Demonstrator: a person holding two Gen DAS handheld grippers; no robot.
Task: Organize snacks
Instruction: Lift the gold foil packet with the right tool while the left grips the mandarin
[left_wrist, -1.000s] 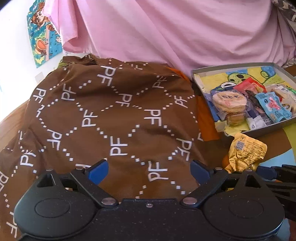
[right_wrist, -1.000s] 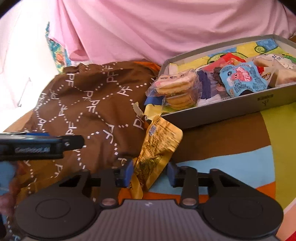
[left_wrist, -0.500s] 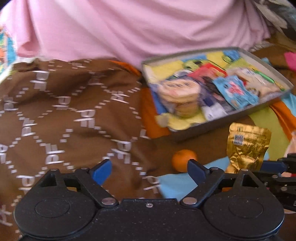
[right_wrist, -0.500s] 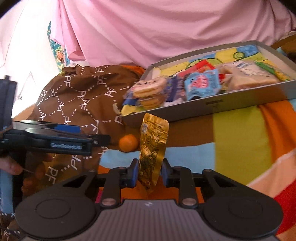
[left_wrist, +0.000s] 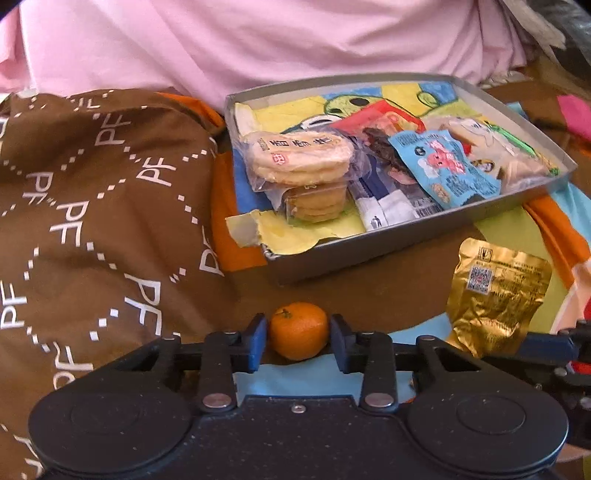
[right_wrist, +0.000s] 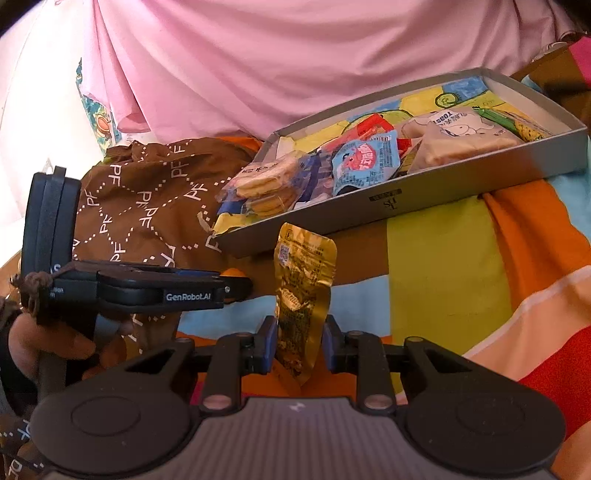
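Note:
A small orange mandarin (left_wrist: 298, 330) sits between the blue pads of my left gripper (left_wrist: 297, 343), and both pads touch its sides. My right gripper (right_wrist: 297, 347) is shut on a gold foil snack packet (right_wrist: 303, 291), holding it upright by its lower end. That packet also shows in the left wrist view (left_wrist: 498, 291), to the right of the mandarin. Beyond both lies a grey tray (left_wrist: 369, 251) holding round cookies in clear wrap (left_wrist: 299, 158), a blue pouch (left_wrist: 447, 170) and other wrapped snacks. The same tray (right_wrist: 406, 199) lies behind the packet in the right wrist view.
A brown cloth printed with "PF" (left_wrist: 92, 221) is bunched up at the left. Pink fabric (left_wrist: 258, 40) hangs behind the tray. Everything rests on a colourful striped sheet (right_wrist: 443, 258). A hand (right_wrist: 55, 343) holds the left gripper's handle.
The left gripper swung right from the brown cloth to the mandarin and its fingers narrowed onto it. The right gripper stayed shut on the gold packet, which now stands more upright.

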